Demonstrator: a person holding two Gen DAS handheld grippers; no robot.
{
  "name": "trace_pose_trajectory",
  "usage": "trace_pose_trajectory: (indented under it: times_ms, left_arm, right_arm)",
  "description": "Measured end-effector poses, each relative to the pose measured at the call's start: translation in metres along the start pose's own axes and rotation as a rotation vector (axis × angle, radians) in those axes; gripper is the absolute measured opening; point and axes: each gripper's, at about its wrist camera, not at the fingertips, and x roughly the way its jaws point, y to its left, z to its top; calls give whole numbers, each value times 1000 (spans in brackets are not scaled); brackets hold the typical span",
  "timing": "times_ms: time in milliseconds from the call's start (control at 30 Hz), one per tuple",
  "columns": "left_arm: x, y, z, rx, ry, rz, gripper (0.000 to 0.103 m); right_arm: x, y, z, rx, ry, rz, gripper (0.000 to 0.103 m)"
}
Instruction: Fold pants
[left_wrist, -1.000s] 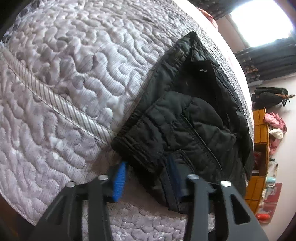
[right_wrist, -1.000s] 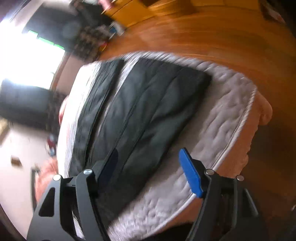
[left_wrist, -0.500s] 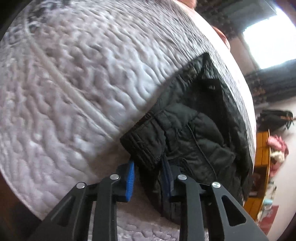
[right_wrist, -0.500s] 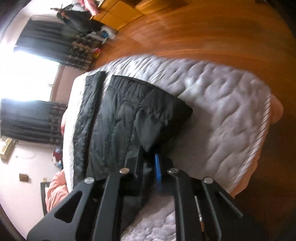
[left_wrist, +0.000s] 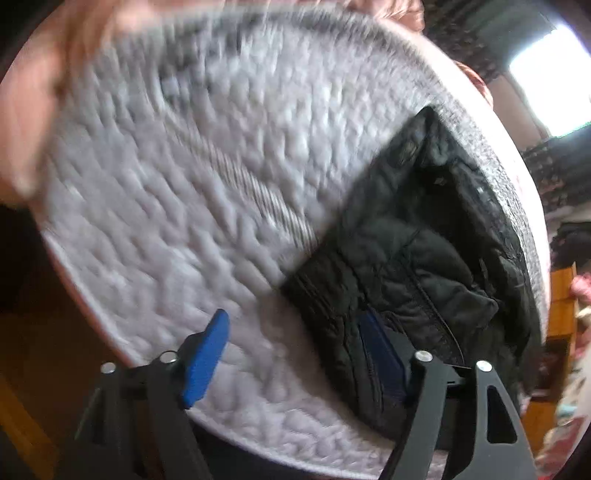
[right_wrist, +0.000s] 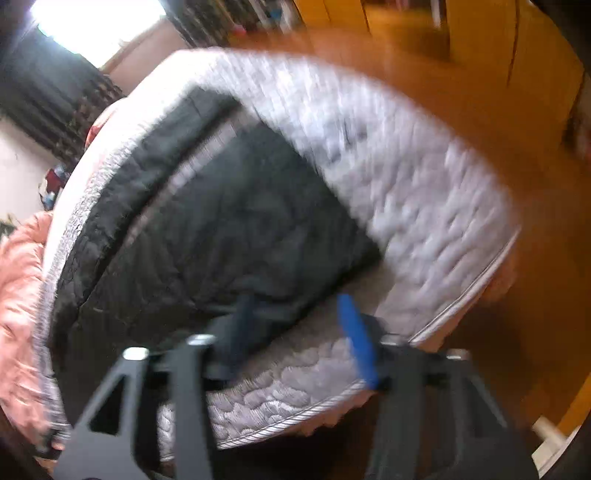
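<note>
while the black pants (left_wrist: 417, 254) are lying bunched on the quilted grey bed cover (left_wrist: 207, 177), both sets of fingers are hanging over the cover's near edge and pointing steeply down. in the left wrist view the pants are sitting toward the right side of the bed, with a thick hem or waistband edge nearest the camera and a second layer folded over it. the left gripper (left_wrist: 295, 347) is spreading its fingers wider; the blue pad on the left (left_wrist: 207, 362) is standing over bare quilt, and the blue pad on the right (left_wrist: 380, 350) is standing in front of the dark cloth. the corner of the pants is lying between them, but neither pad is pressing on it as far as the blur allows.

in the right wrist view the pants (right_wrist: 221, 229) are spreading flat across the cover (right_wrist: 424, 192), with a narrow second strip of black cloth along the far left edge. the right gripper (right_wrist: 299, 328) is also spreading apart. its dark pad (right_wrist: 240, 325) is sitting over the near edge of the pants, and its blue pad (right_wrist: 356, 339) is over the quilt just beside that edge, gripping nothing. a wooden floor (right_wrist: 517, 110) is showing beyond the bed, and something pink (right_wrist: 18, 277) is lying at the left.
</note>
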Motion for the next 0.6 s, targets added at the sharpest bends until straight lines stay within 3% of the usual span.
trace_pose_trajectory:
  times_ms: [67,133,200,267,333,433,467,500,600]
  left_arm:
    - [-18,-12,11,77,-52,10,89]
    - [-30,-40,35,164,-110,7,95]
    - [-28,-63,56,215,-125,-23,99]
    - [-19,-85,76,262,-112,-72,99]
    - [2,-113,108,322,-85,-103,99]
    - [36,-144,150,407,-22,-132,99]
    - [48,-150,159,424,0,-143,99]
    - [63,-159,172,442,29,-156,99]
    - [100,-173,199,465,90,-165,99]
  right_arm:
    - [-11,27,8,-118,-46,2,83]
    - [3,48,11,-189,-6,23,85]
    - [42,63,14,-217,88,28,86]
    - [89,61,16,-202,244,-32,85]
    - [108,59,15,-203,347,-94,79]
    - [83,75,42,-222,287,-51,79]
    - [75,81,52,-222,264,-20,83]
    - [66,87,69,-215,236,20,89]
    - [69,110,122,-208,211,84,90]
